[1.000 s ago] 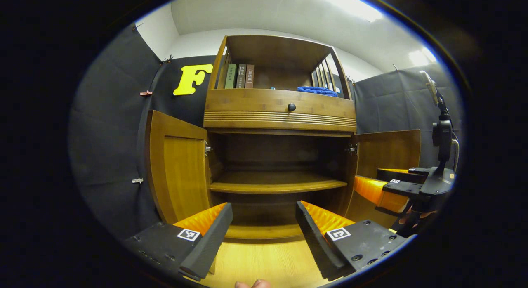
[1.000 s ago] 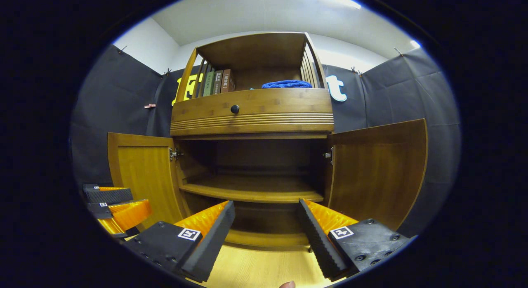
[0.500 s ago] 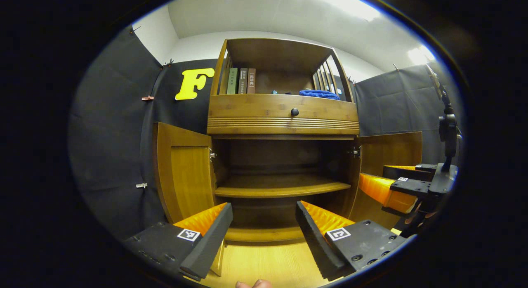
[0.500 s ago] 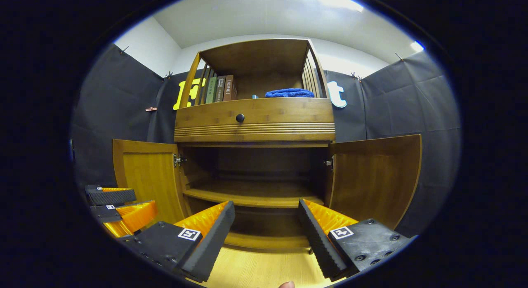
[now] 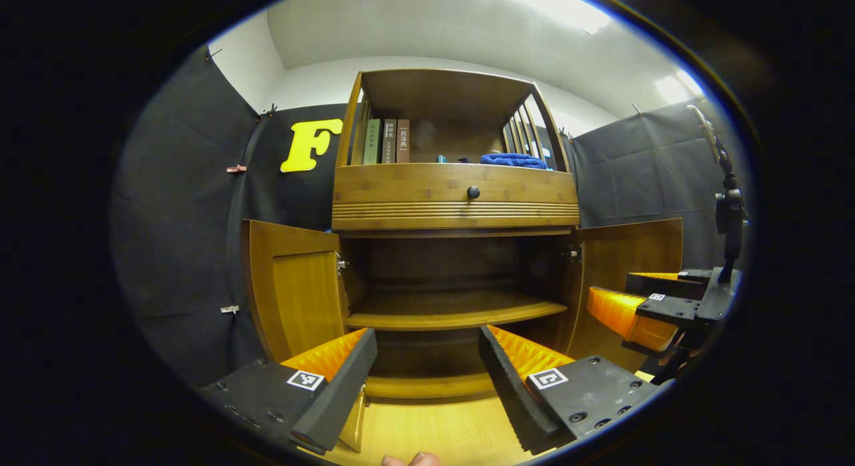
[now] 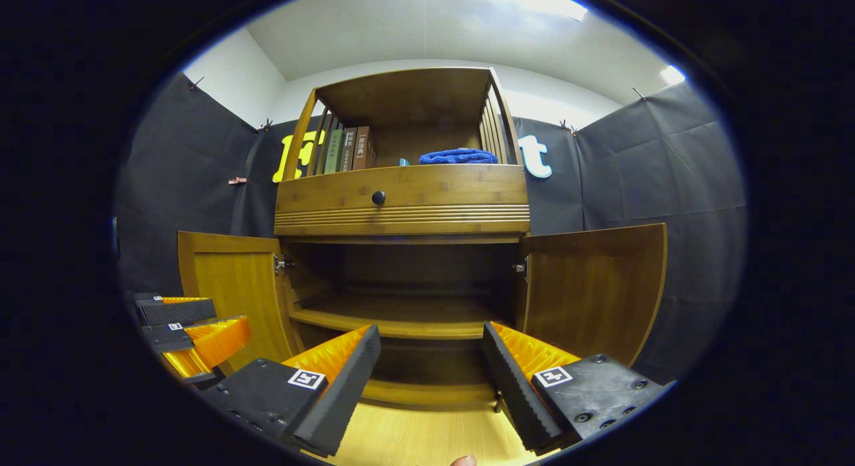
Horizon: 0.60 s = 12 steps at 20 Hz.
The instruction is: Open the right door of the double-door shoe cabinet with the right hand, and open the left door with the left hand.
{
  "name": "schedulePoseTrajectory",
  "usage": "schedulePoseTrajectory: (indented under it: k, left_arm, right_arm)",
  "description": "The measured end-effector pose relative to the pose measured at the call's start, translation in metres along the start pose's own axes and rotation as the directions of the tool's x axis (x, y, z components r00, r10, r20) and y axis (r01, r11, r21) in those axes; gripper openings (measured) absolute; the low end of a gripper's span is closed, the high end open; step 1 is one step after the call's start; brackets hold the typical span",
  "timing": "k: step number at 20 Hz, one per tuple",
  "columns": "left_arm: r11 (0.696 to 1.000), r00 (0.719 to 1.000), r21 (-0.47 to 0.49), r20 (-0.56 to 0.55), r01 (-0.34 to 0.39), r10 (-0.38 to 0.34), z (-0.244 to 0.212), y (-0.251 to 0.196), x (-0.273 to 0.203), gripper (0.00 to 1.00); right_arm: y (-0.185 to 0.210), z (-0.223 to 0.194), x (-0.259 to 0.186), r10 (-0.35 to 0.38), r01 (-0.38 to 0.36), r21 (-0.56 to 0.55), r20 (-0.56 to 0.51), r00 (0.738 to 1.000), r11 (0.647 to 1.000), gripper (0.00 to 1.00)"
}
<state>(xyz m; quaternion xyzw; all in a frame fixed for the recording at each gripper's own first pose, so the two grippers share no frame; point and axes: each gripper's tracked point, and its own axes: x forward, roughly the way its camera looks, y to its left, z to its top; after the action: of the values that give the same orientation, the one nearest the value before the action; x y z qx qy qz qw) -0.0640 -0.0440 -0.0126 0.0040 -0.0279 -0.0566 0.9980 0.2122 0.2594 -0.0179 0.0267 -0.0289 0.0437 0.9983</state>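
The wooden shoe cabinet [image 5: 454, 199] stands ahead with both lower doors swung wide. Its left door [image 5: 294, 299] and right door [image 5: 621, 252] hang out to the sides, baring an inner shelf [image 5: 454, 311]. My left gripper [image 5: 427, 376] is open in front of the lower compartment, holding nothing. In the right gripper view the left door [image 6: 234, 292] and right door [image 6: 594, 286] are likewise open, and my right gripper [image 6: 431, 379] is open and holds nothing. The right gripper [image 5: 658, 306] also shows at the right of the left gripper view, the left gripper [image 6: 190, 326] at the left of the right gripper view.
A drawer with a dark knob [image 5: 473, 192] sits above the doors. The top shelf carries books [image 5: 387, 141] and a folded blue cloth [image 5: 513, 160]. Light wooden floor [image 5: 427, 429] lies before the cabinet. A black stand [image 5: 728, 212] rises at the right.
Both grippers have drawn back a little from the cabinet and tilted, so the cabinet sits lower in both views. Both doors stay wide open and both grippers stay open.
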Motion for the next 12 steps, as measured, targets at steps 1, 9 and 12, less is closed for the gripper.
schedulePoseTrajectory:
  k: [1, 9, 12]
  left_arm:
    - [1.000, 1.000, 0.000, -0.001, 0.000, 0.000, -0.0010, -0.0005, -0.0005, 0.95]
    - [1.000, 1.000, -0.017, 0.006, -0.015, 0.015, 0.0011, 0.0028, -0.0048, 0.96]
    - [1.000, 1.000, -0.012, 0.008, -0.017, 0.017, 0.0020, 0.0037, -0.0055, 0.96]
  right_arm:
    - [0.0009, 0.0006, -0.0005, 0.003, -0.003, 0.000, 0.002, 1.000, 1.000, 0.98]
    - [0.0079, 0.0056, -0.0039, 0.022, -0.021, -0.004, 0.016, 1.000, 1.000, 0.98]
    - [0.0097, 0.0041, -0.0044, 0.026, -0.026, -0.004, 0.012, 1.000, 1.000, 0.98]
